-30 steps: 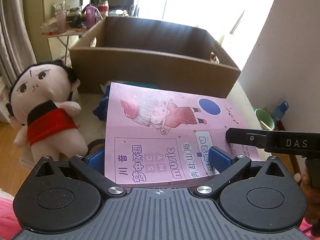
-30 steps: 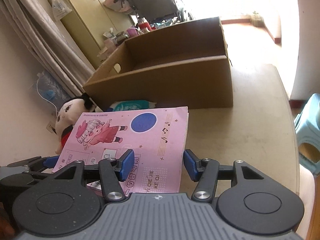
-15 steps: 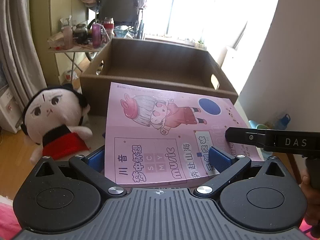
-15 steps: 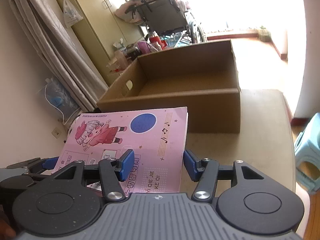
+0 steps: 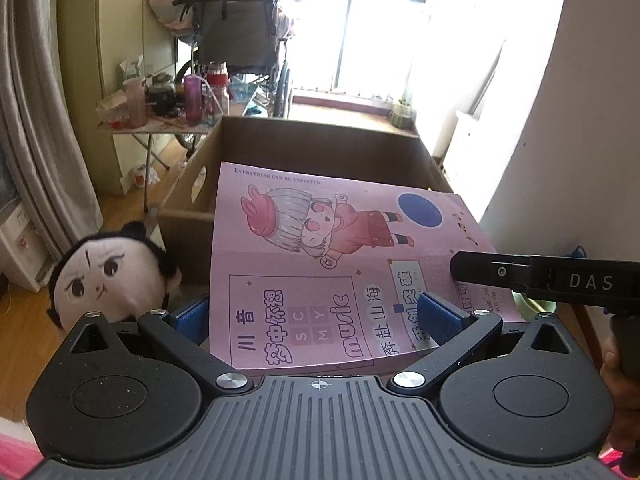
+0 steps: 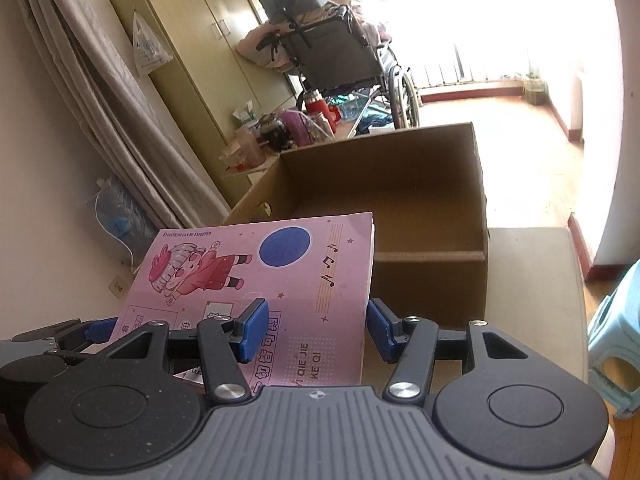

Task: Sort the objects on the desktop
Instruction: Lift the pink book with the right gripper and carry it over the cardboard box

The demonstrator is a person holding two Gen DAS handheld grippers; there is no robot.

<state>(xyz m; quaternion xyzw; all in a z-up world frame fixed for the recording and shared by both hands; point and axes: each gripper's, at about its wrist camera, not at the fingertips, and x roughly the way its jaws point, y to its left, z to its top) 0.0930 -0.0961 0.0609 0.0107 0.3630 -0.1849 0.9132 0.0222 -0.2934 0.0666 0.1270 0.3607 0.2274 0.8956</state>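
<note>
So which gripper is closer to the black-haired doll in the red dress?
Left. The left gripper, holding the pink music book, has the doll right beside its left finger. The right gripper holds the book's far side.

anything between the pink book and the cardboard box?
Nothing: in the right wrist view, the pink book hangs directly before the cardboard box, its far edge overlapping the rim.
</note>
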